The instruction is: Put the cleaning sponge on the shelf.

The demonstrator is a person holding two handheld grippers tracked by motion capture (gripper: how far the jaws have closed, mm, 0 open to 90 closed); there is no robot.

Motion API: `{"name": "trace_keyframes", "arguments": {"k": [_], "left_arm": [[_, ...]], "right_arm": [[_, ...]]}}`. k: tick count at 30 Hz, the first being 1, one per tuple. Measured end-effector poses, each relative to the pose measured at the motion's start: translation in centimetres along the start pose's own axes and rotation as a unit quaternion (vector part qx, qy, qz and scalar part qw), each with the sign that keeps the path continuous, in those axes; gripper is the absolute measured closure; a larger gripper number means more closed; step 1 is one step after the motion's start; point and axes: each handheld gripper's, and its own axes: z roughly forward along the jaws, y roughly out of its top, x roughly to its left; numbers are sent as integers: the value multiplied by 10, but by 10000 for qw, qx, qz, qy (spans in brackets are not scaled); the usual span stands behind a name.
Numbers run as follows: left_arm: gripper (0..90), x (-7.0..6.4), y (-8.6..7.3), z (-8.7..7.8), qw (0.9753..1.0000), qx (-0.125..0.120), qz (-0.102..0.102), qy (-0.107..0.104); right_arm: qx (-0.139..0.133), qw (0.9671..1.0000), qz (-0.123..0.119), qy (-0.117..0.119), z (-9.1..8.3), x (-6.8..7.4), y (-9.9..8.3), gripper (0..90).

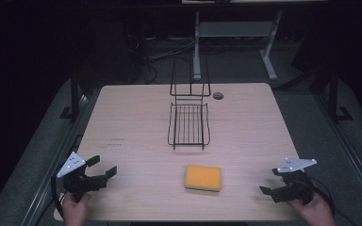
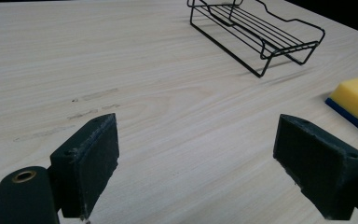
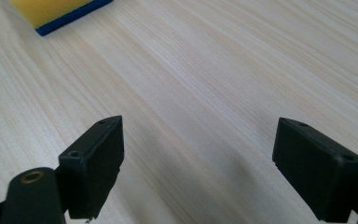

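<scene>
Resting near the table's (image 1: pixel 122 113) front corners, you are holding your left gripper (image 1: pixel 104 168) wide and empty, leaving the yellow sponge (image 1: pixel 203 177) lying free between, before the wire rack (image 1: pixel 189 123), and your right gripper (image 1: pixel 269 182) equally wide, probably readying a grasp.

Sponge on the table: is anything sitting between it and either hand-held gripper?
Nothing visible does. The sponge lies alone on bare wood between the left hand-held gripper and the right hand-held gripper; the wire rack stands farther back.
</scene>
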Motion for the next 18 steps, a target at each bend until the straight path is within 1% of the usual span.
{"name": "trace_keyframes", "arguments": {"k": [4, 5, 8, 9, 11, 14, 18], "left_arm": [[134, 1, 0, 0, 10000, 11, -4, 26], [134, 1, 0, 0, 10000, 11, -1, 22], [134, 1, -1, 0, 10000, -1, -29, -9], [134, 1, -1, 1, 10000, 27, -8, -13], [134, 0, 0, 0, 10000, 13, 22, 6], [134, 2, -1, -1, 10000, -21, -4, -9], [134, 2, -1, 0, 10000, 10, -6, -12]], "right_arm": [[-30, 10000, -25, 57, 0, 1, 1, 161], [-39, 9999, -72, 69, 0, 2, 1, 161], [-62, 9999, -77, 118, 0, 3, 3, 161], [6, 9998, -125, 156, 1, 6, 6, 161], [43, 9996, -212, 163, 1, 9, 9, 161], [16, 9992, -327, 229, 0, 13, 15, 161], [24, 9986, -413, 343, 2, 18, 24, 161]]}}
